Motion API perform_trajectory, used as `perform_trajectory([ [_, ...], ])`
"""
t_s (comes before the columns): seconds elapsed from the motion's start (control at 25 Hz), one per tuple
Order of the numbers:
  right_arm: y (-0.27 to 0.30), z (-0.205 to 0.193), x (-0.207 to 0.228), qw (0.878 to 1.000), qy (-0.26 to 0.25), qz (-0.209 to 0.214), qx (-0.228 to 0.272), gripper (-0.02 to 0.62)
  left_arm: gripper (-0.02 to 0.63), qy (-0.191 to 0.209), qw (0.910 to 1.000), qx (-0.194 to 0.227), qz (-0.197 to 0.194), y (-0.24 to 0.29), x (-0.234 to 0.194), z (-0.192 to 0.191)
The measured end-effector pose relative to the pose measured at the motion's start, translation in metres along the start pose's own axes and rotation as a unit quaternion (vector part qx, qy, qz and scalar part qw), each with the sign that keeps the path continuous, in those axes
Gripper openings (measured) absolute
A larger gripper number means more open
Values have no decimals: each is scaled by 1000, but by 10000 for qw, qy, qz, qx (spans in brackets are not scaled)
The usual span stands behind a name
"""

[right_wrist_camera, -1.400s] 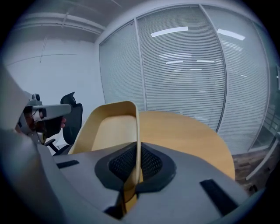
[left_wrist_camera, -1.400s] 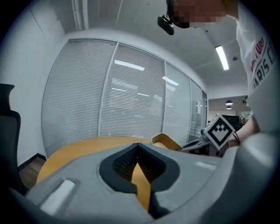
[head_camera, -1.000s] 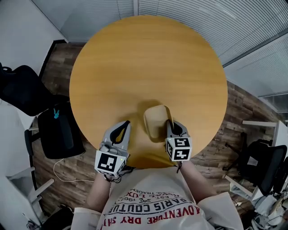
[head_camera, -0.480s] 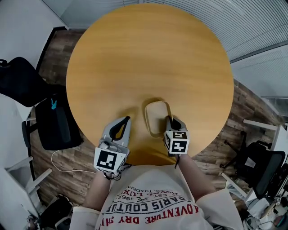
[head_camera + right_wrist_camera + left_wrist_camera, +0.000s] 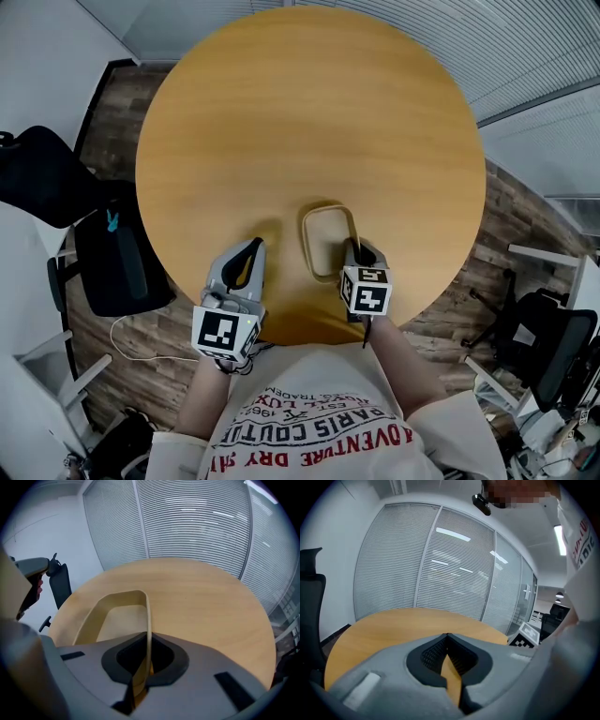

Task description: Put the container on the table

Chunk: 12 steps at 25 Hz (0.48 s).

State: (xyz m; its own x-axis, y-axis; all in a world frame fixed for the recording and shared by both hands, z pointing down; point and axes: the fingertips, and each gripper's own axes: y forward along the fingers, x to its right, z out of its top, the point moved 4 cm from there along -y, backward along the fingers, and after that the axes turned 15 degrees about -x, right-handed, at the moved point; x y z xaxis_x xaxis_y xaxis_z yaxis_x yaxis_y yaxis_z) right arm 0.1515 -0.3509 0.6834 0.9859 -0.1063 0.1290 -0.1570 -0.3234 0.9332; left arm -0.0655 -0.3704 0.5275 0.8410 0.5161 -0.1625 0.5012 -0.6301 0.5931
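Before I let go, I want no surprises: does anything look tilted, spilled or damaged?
Nothing stands out. The container looks level and empty on the table, the right gripper shut on its wall; the left gripper is shut on nothing.

Black office chair (image 5: 42,183), wood-plank floor (image 5: 516,216), slatted blinds (image 5: 544,37) along the far side.

The person wears a white shirt (image 5: 319,412) with red lettering across the chest and pale sleeves (image 5: 457,441). The left tongs (image 5: 254,246) and the right tongs (image 5: 351,247) are smooth grey moulded shells, each lined inside with black ribbed pads (image 5: 429,656). Each carries a white cube printed with black square markers: the left cube (image 5: 225,333) and the right cube (image 5: 367,291).
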Motion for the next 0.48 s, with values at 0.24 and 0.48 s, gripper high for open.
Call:
perform_trajectory([
  [0.24, -7, 3, 8, 9995, 288, 82, 91, 75, -3, -4, 10000, 0, 54, -6, 4, 2],
  [0.48, -35, 18, 2, 9983, 287, 97, 498, 62, -3, 69, 9999, 128, 36, -18, 5, 5],
])
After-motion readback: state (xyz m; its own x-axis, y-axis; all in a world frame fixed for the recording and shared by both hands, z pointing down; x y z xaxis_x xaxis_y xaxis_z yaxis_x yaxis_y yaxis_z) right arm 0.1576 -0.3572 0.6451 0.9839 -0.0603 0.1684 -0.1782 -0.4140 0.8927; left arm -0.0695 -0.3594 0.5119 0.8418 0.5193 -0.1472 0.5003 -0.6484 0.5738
